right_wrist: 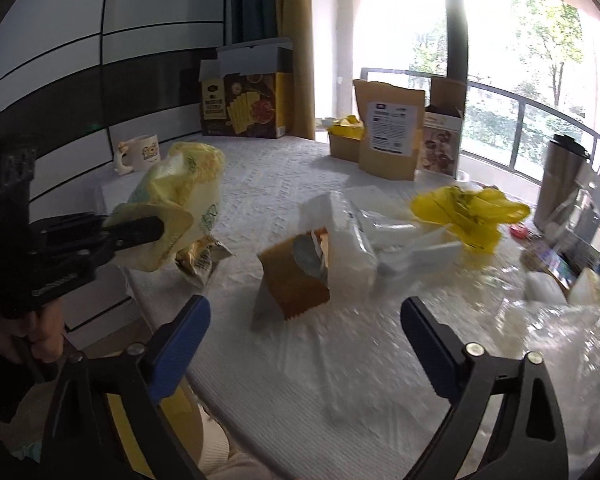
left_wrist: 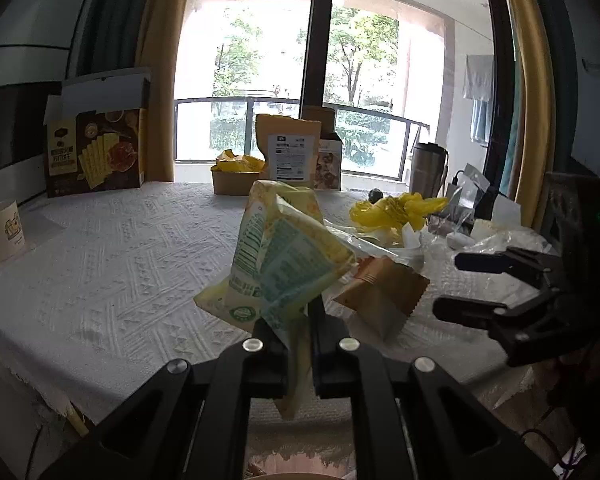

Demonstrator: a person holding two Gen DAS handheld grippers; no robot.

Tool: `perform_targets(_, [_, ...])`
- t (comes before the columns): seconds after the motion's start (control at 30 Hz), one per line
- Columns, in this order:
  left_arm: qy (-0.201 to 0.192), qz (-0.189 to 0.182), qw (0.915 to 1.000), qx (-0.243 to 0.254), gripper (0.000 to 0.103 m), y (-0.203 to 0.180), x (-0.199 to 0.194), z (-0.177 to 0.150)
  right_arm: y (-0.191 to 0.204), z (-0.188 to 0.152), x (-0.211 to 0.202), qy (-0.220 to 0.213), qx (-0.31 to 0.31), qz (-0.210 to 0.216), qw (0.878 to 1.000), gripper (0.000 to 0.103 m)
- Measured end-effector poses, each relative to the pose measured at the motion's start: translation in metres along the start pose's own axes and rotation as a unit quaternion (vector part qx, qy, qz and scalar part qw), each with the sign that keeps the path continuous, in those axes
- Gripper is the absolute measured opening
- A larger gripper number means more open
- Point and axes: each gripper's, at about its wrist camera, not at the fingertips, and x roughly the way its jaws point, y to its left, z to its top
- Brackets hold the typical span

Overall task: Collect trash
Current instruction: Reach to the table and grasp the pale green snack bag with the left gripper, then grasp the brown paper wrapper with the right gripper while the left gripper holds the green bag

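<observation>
Left hand-held gripper (left_wrist: 298, 344) clamped on crumpled yellow-green plastic snack wrapper (left_wrist: 284, 256), lifted above white textured desk (left_wrist: 112, 264).
Right hand-held gripper (right_wrist: 306, 320) spread wide, empty, near brown paper pouch (right_wrist: 296, 276) at centre.

Both views are lit by daylight from the window (left_wrist: 320, 80), which is blown out to glare; edges are bent and darkened by fisheye distortion; the tablecloth (right_wrist: 360, 360) is smeared by motion blur.

The left wrist view looks along its own claw (left_wrist: 300, 344), low over the white-clothed surface (left_wrist: 112, 264), toward the window (left_wrist: 320, 60). The right wrist view sits close to the same surface, angled leftward — both share the brown packet (right_wrist: 294, 276), the cracker box (right_wrist: 242, 100) and the mug (right_wrist: 140, 152).
</observation>
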Motion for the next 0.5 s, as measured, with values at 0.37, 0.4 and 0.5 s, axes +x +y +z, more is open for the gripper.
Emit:
perform_targets(0.37, [-0.026,0.029,0.9987,-0.033,0.007,0.030,-0.040,0.000,0.020,0.016,0.058,0.046,-0.019,-0.008,0.999,0.062])
perform_targets(0.4, [-0.025,0.031,0.9986,-0.035,0.007,0.032,-0.042,-0.001,0.021,0.015,0.064,0.056,-0.018,-0.004,0.998,0.054])
perform_targets(0.5, [-0.024,0.035,0.9985,-0.034,0.007,0.031,-0.049,-0.004,0.020,0.011,0.068,0.062,-0.015,-0.005,0.998,0.043])
